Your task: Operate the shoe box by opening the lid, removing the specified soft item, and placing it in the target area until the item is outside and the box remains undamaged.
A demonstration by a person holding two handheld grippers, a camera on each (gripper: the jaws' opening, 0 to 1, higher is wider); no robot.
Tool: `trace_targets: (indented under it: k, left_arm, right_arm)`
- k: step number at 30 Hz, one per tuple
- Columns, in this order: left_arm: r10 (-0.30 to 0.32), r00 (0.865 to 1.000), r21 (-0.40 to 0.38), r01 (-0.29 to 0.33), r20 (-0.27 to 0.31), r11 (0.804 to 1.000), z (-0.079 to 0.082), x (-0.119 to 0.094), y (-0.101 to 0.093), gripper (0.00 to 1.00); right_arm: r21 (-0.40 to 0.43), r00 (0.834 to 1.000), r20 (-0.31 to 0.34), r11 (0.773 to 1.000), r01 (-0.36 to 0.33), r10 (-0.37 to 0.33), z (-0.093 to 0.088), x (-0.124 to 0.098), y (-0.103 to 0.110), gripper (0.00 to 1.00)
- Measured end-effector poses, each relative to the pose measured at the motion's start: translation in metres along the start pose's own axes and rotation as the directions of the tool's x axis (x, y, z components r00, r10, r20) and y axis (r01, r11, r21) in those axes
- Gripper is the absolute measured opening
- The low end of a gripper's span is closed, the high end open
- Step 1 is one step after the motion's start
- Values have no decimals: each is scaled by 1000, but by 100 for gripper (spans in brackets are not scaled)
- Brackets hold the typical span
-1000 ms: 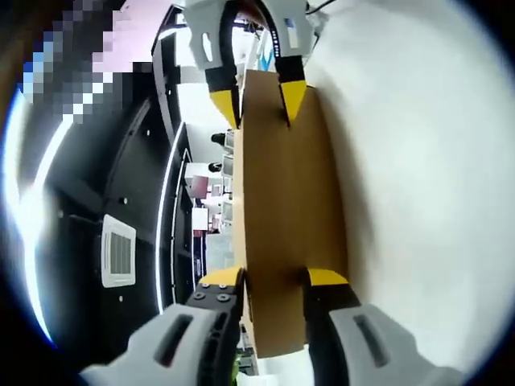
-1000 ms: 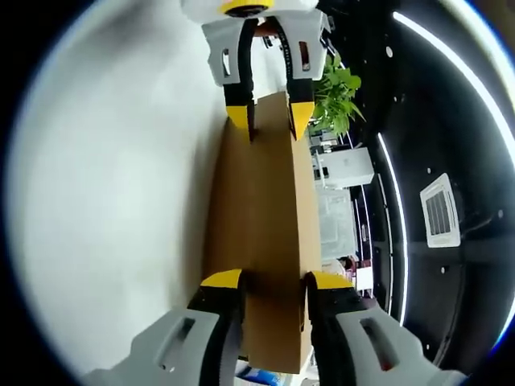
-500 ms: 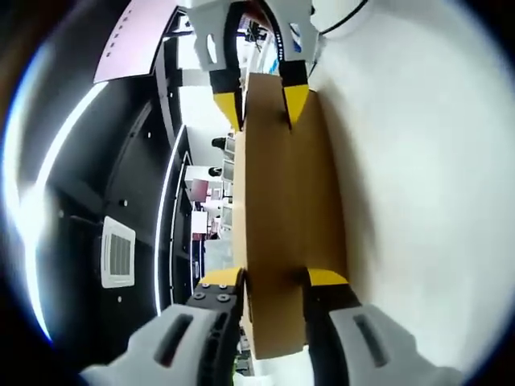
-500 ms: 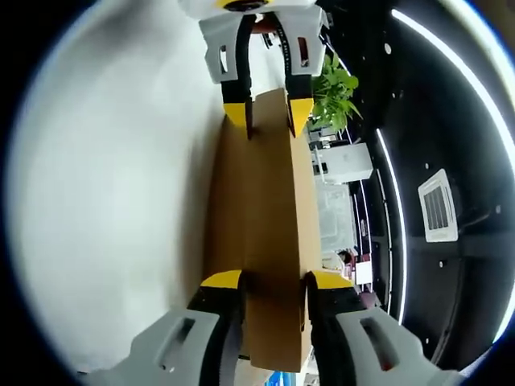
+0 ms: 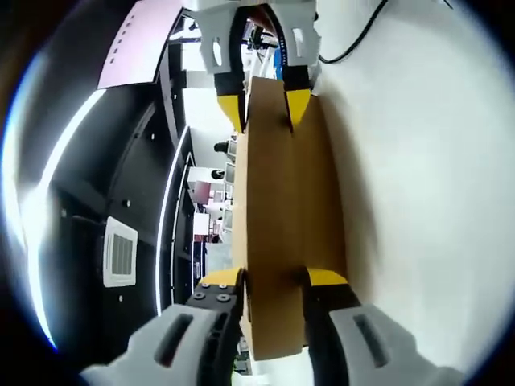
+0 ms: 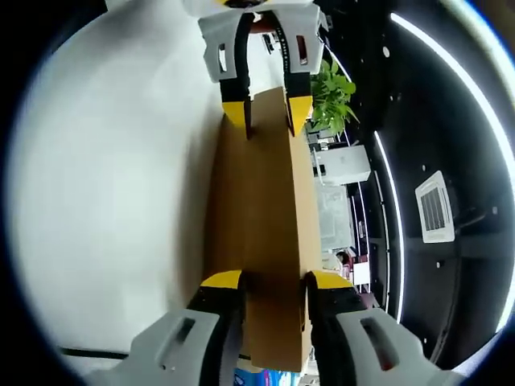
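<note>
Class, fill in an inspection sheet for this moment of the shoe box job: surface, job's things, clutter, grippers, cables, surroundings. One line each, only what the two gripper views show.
Surface: plain white tabletop, bare where seen.
Job's things: brown cardboard shoe box panel, apparently the lid, held edge-on between both grippers; soft item: nothing seen.
Clutter: nothing seen.
Grippers: left gripper has its yellow-tipped jaws either side of the near end of the panel; right gripper likewise at the opposite end. Each appears at the far end of the other's view.
Cables: one black cable lies on the tabletop.
Surroundings: green potted plant, dark ceiling with light strips and a square vent.
</note>
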State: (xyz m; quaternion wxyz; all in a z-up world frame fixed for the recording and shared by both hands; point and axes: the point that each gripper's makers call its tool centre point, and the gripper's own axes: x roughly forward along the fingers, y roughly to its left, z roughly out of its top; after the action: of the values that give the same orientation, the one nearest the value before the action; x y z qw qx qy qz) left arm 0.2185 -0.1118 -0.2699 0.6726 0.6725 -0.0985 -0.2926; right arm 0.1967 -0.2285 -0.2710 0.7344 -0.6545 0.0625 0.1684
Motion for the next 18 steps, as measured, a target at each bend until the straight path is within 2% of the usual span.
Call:
trace_targets:
  k: [9, 13, 16, 18]
  left_arm:
    - [10, 1000, 8, -10, -14, 1000, 0, 0, 0, 29]
    - [-7, 1000, -13, 7, -8, 1000, -1, 2, -4, 35]
    - [-6, 1000, -25, 6, -6, 1000, -1, 2, -4, 36]
    - [-8, 1000, -31, 8, -4, 999, -2, 2, -4, 37]
  right_arm:
    - [-13, 1000, 5, 1000, -5, 5, 1, -2, -1, 31]
    - [9, 1000, 14, 1000, -10, 10, 3, -7, -3, 30]
    - [130, 1000, 31, 991, -7, 3, 6, -14, -9, 36]
    - [173, 999, 33, 985, 1, -6, 5, -20, -15, 39]
